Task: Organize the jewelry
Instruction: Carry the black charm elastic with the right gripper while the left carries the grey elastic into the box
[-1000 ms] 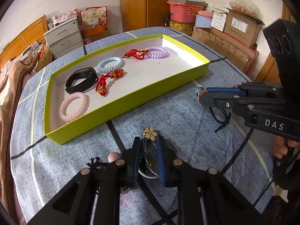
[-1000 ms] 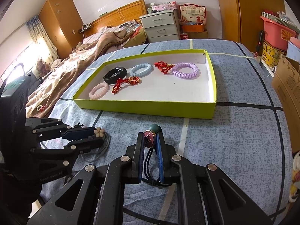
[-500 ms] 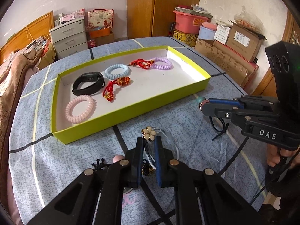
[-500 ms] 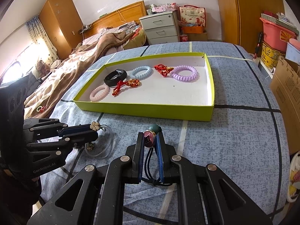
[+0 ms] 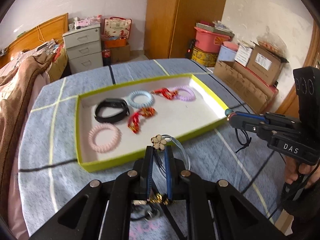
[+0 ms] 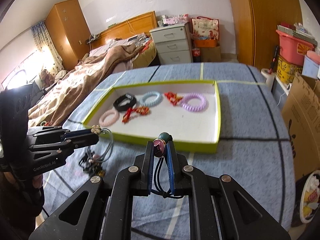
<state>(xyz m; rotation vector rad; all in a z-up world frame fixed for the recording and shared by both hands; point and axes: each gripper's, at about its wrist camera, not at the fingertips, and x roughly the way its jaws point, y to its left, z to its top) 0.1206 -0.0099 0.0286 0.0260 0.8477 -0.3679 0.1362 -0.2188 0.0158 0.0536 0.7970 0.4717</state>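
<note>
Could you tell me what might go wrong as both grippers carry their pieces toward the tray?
The left gripper pinches the flower band near its tip, so its dangling loop could catch the tray wall. The right gripper holds its cord only by the charm, which might slip.

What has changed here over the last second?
The left gripper has lifted its clear flower-charm bracelet off the blue patterned cloth, toward the yellow-green tray. The right gripper still grips the dark cord bracelet; the tray's contents are unmoved.
</note>
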